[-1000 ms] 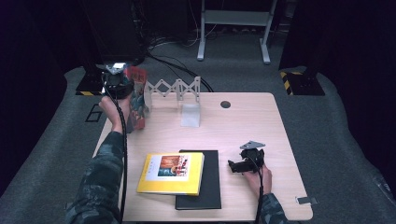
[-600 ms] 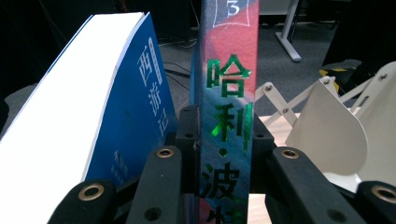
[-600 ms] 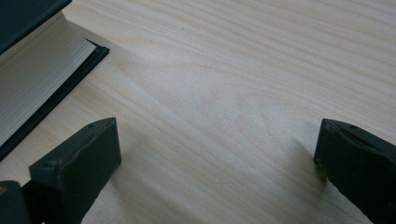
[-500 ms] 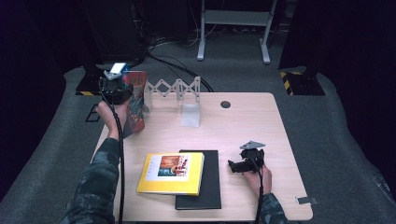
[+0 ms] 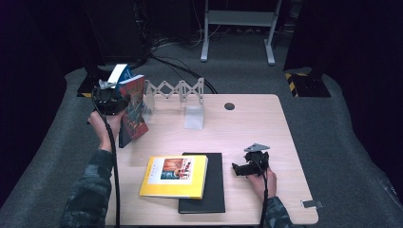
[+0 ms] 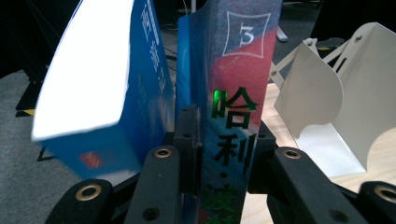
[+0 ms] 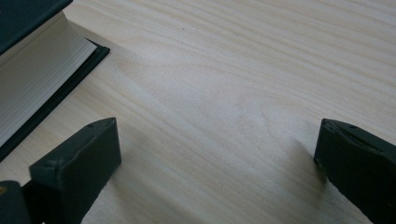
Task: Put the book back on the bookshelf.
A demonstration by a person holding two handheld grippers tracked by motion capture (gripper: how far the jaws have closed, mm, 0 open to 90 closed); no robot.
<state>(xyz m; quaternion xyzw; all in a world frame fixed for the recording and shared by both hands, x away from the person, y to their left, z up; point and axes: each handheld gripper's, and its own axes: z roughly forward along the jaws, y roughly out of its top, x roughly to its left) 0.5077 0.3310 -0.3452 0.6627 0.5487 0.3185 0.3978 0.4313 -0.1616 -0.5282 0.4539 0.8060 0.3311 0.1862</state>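
1. From the high view, my left claw (image 5: pixel 110 97) sits at the far left corner of the counter (image 5: pixel 247 128) and is clamped on a red and blue book (image 5: pixel 134 111) that stands upright on its lower edge, its cover toward me.
2. A second blue book (image 5: pixel 120 74) leans just behind the held one, its white page edge showing on top.
3. A white zigzag book rack (image 5: pixel 177 90) stands just beside the red and blue book, stretching along the far edge of the counter, with one white divider plate (image 5: pixel 194 116) jutting toward me.
4. Near me, a yellow book (image 5: pixel 175 176) lies flat, overlapping a black book (image 5: pixel 209 183) under its right side.
5. My right claw (image 5: pixel 248 167) rests low over the bare counter, just right of the black book and apart from it.
6. In the left claw view, my claw (image 6: pixel 224 149) grips the spine of the red and blue book (image 6: pixel 236 93) from both sides; the spine carries a number three and green characters.
7. The other blue book (image 6: pixel 140 84) tilts away at the left, and the white rack (image 6: pixel 336 102) stands at the right.
8. In the right claw view, my right claw (image 7: pixel 215 158) stands wide apart with nothing but bare wood (image 7: pixel 224 84) between its tips.
9. The page edge of the black book (image 7: pixel 37 88) shows at the upper left, clear of the claw.
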